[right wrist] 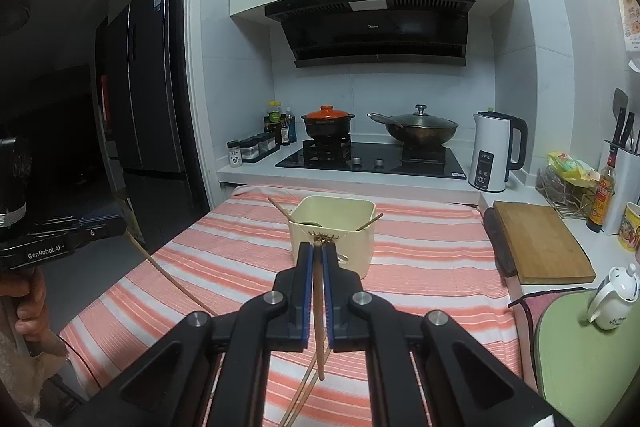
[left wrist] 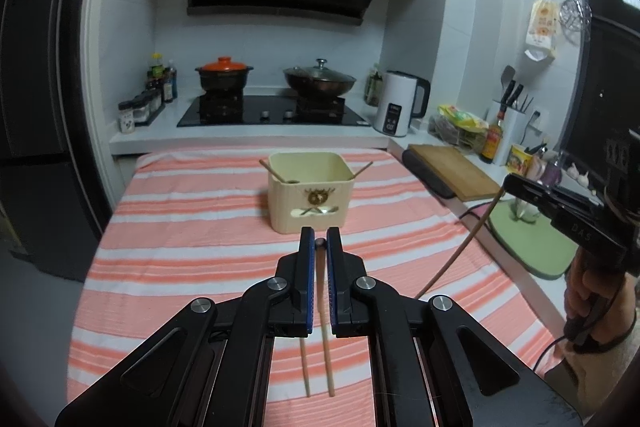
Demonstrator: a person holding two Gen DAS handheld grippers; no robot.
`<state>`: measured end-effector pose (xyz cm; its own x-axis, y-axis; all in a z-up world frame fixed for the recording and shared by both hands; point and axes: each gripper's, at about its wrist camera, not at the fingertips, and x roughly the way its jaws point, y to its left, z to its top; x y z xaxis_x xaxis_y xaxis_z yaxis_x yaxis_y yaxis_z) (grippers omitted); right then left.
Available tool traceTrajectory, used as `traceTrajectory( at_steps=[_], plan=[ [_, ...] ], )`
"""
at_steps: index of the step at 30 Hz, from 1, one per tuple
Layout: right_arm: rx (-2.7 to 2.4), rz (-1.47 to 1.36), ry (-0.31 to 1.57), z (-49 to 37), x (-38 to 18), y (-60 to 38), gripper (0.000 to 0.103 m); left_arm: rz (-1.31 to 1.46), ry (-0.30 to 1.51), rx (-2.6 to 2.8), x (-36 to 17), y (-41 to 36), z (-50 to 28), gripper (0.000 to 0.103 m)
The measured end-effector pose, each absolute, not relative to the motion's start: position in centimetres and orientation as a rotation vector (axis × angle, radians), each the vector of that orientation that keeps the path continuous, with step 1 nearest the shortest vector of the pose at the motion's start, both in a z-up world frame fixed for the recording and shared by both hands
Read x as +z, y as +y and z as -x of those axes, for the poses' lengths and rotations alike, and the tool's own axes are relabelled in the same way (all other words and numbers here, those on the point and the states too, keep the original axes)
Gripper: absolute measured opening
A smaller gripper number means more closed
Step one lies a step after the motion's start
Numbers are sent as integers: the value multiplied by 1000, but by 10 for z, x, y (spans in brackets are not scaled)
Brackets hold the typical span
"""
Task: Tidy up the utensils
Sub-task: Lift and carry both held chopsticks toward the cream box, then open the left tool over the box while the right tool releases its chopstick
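A cream utensil holder (left wrist: 309,195) stands on the striped cloth, with two chopsticks (left wrist: 273,171) leaning out of it; it also shows in the right wrist view (right wrist: 334,231). My left gripper (left wrist: 320,241) is shut on a wooden chopstick (left wrist: 325,323), held above the cloth in front of the holder. A second chopstick (left wrist: 305,367) lies on the cloth below. My right gripper (right wrist: 317,247) is shut on another chopstick (right wrist: 319,319); it appears at the right of the left wrist view (left wrist: 516,187). Two chopsticks (right wrist: 301,391) lie on the cloth beneath it.
The pink-and-white striped cloth (left wrist: 180,227) covers the table. Behind are a stove (left wrist: 272,109) with two pots and a white kettle (left wrist: 398,103). A wooden cutting board (right wrist: 538,243), a green mat (right wrist: 580,347) and a small teapot (right wrist: 614,295) are on the right.
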<state>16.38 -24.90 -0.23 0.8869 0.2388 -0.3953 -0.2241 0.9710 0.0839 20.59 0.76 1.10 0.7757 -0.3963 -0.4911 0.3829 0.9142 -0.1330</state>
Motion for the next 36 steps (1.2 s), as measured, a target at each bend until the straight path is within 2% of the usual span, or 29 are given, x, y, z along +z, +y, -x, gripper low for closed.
traceTrajectory(
  at_steps=[12,21,28,36],
  plan=[
    [271,-39,425,-229,15,-249,5,71,502,-464,52,-9,-267,3],
    [266,-39,280,-306,60,-242,5,105,375,-413,91,-28,-349,3],
    [235,-51,149,-365,46,-239,5,141,379,-379,66,-42,-412,3],
    [249,-53,249,-417,-17,-233,5,119,521,-384,7,-60,-457,3]
  ],
)
